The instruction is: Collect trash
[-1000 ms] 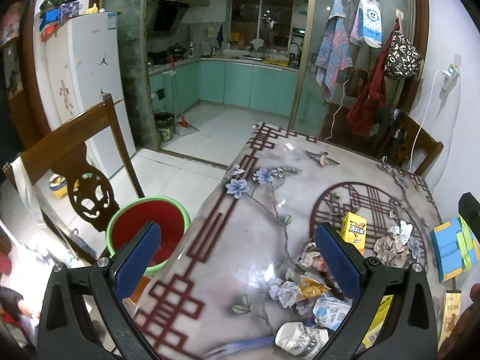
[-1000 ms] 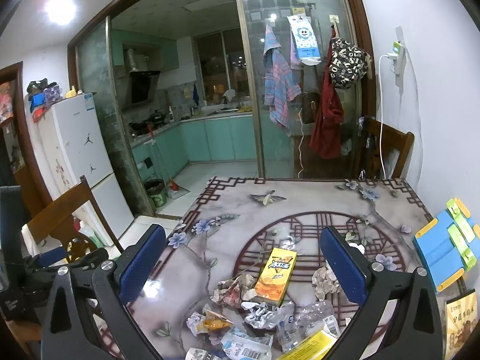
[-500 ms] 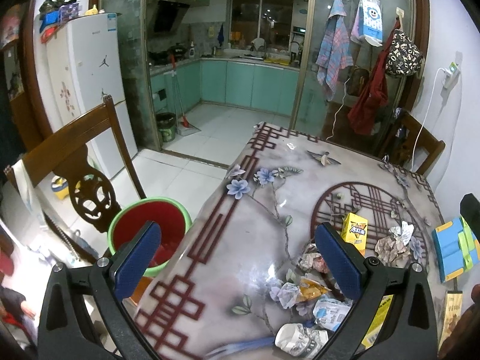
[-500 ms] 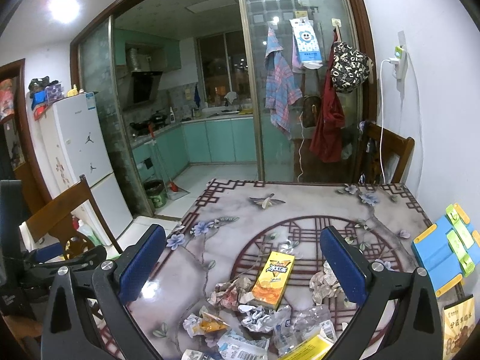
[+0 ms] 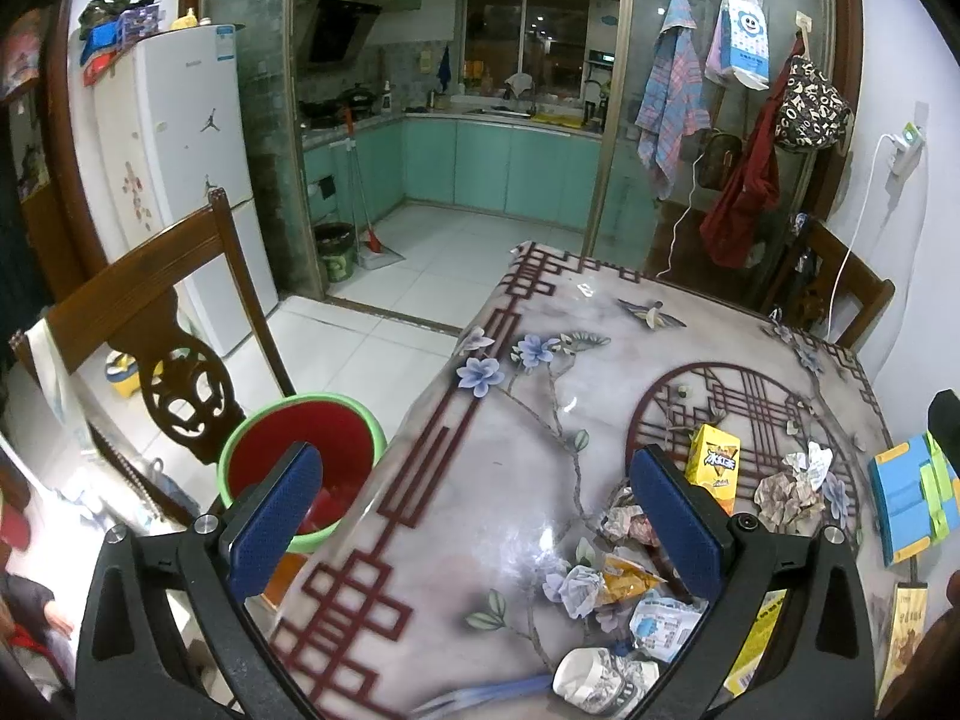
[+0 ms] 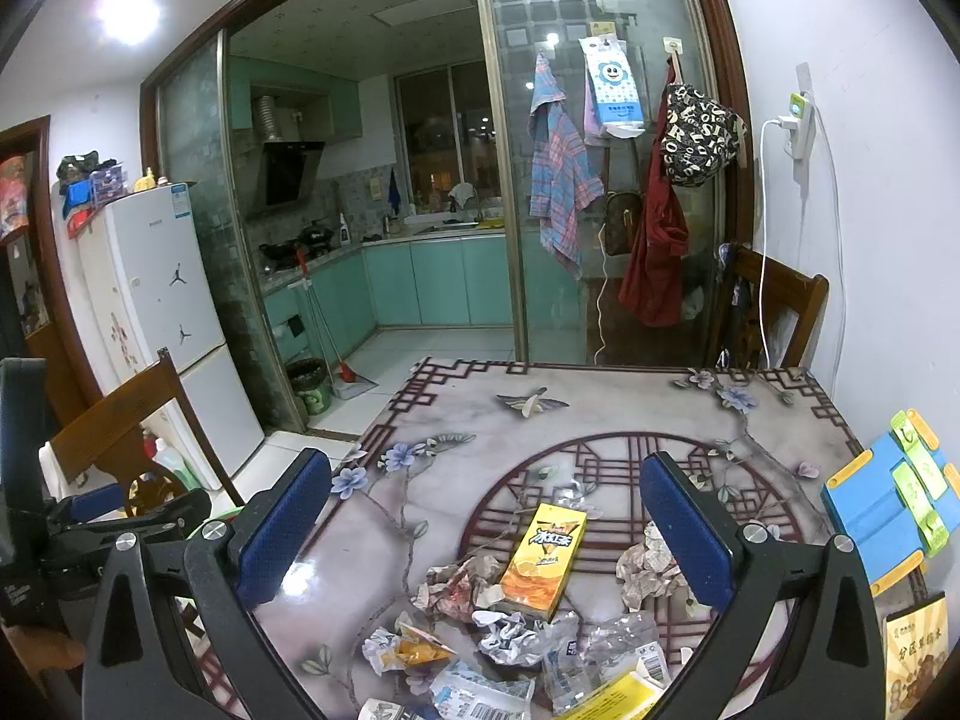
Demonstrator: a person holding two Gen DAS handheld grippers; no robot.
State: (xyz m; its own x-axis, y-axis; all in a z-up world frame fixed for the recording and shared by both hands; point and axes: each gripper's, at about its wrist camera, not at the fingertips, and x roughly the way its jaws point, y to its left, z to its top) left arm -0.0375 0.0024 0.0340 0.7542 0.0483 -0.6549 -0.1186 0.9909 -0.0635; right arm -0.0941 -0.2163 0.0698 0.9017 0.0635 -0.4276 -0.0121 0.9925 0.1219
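Several wrappers (image 6: 510,636) below right gripper (image 6: 486,531)

The left gripper (image 5: 474,516), with blue-padded black fingers spread wide and nothing between them, fills the lower frame above a glossy floral-patterned table (image 5: 510,480). At lower left a green-rimmed red plastic bucket (image 5: 303,471) stands beside a carved wooden chair (image 5: 162,324). At lower right, crumpled paper and wrappers (image 5: 624,594) lie near a yellow drink carton (image 5: 714,465).
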